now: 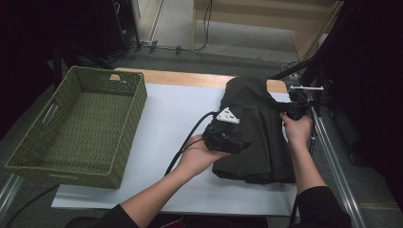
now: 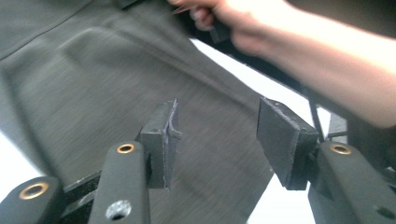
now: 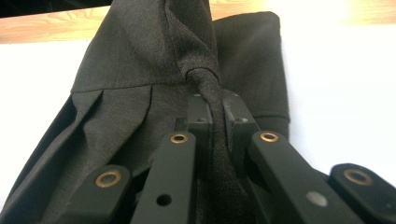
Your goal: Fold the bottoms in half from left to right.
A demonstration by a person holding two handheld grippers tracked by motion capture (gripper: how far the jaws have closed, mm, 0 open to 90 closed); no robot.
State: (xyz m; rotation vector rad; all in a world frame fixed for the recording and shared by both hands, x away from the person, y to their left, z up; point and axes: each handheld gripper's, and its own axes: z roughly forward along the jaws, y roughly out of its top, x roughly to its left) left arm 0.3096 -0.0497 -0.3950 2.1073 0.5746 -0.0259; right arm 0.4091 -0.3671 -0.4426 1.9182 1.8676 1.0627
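A: Why is the right gripper point(image 3: 217, 116) clenched on the skirt point(image 1: 254, 133)?
B: To pin a fold at its 3 o'clock edge — the skirt lies on the mat point(image 1: 166, 118).
A: And the left gripper point(image 2: 217, 140)?
B: Jaws apart over the cloth — ready to smooth or fold it.

Bare white mat point(image 1: 176, 123) open between woven basket point(image 1: 81, 123) at 9 o'clock and dark skirt point(image 1: 256, 137) at 3 o'clock.
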